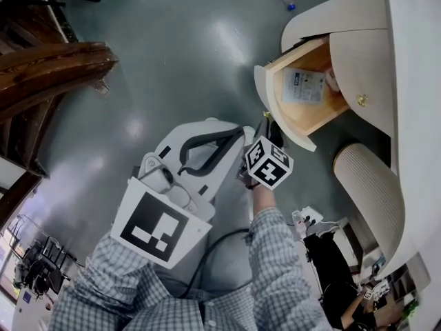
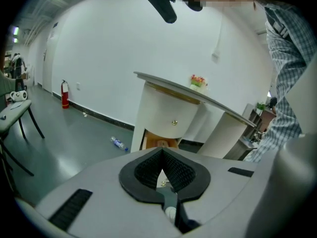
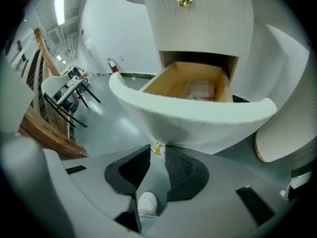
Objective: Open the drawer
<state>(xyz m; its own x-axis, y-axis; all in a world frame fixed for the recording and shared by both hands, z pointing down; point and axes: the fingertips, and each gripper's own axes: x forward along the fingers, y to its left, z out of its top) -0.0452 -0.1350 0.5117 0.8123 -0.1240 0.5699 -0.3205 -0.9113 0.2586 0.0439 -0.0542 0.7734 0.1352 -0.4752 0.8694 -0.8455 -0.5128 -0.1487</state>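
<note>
The drawer [image 3: 198, 125] stands pulled out of the white cabinet [image 3: 198, 29], showing its wooden inside and a paper sheet [image 1: 303, 86] lying flat in it. The drawer's small brass knob [image 3: 157, 148] sits at the mouth of the right gripper [image 3: 157, 155], between its parted fingers, which do not clamp it. The left gripper [image 2: 162, 150] hangs well back from the cabinet, its fingers closed tip to tip on nothing.
</note>
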